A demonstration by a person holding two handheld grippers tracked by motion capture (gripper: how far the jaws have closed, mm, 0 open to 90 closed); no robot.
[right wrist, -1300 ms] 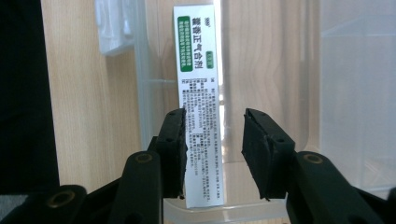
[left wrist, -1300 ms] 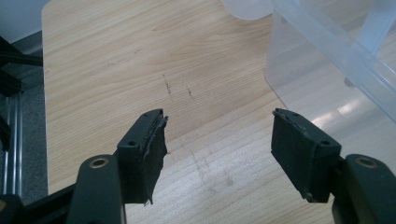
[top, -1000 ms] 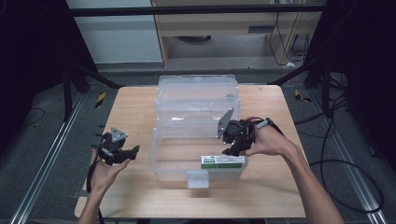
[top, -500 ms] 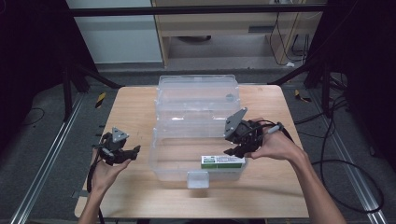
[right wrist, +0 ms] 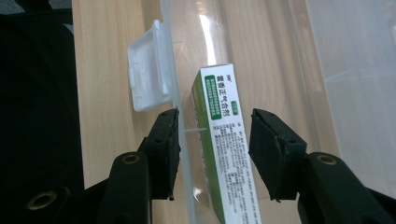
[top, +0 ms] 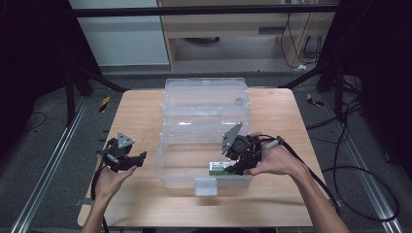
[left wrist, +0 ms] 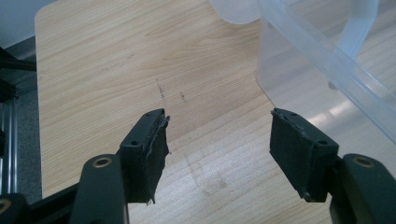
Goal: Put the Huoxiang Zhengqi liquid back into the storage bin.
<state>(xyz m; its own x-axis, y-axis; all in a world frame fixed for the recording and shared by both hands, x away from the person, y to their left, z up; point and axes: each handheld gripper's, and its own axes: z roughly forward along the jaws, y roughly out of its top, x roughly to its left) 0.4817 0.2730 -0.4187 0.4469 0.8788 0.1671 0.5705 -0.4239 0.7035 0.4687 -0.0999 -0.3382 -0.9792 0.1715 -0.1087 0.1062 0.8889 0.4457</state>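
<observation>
Wooden table [top: 141, 116] carries a clear bin [top: 204, 145] at frame centre. Green-white box [right wrist: 223, 140] lies inside along its near wall. Right gripper [right wrist: 212, 149] straddles box and wall, jaws apart, apparently not touching the box. Left gripper [left wrist: 219, 154], lower left, gapes wide over bare wood.

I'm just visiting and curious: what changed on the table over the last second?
The right gripper came down toward the near wall of the clear box, its open jaws astride the green-and-white carton, not gripping. The carton, the box and the left gripper stayed put.
</observation>
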